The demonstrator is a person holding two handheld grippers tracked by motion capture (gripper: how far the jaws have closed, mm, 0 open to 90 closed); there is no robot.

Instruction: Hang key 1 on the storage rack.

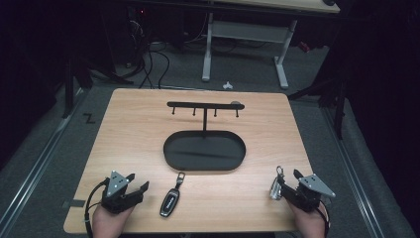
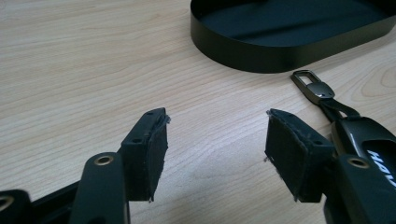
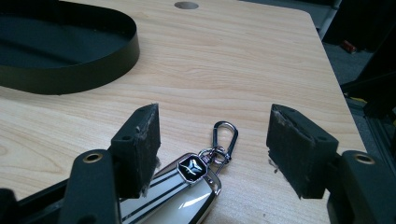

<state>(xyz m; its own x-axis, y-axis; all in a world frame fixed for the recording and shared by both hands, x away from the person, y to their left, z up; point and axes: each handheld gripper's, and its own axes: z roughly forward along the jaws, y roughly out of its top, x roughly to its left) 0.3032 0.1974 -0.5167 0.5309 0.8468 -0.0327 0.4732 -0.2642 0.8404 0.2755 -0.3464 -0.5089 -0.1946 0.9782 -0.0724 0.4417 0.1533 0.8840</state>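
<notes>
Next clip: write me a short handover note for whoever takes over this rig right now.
Left gripper: open, empty, low over the wooden table, beside the black car key fob.
Right gripper: open; the white-and-silver car key fob with a carabiner clip lies on the table between its jaws, not gripped.
The black metal key stand with hook bar rises from its black oval tray at mid-table; hooks and tray hold nothing.
Done: nothing placed.
Left, probably: grip each fob and bring it to the stand.
</notes>
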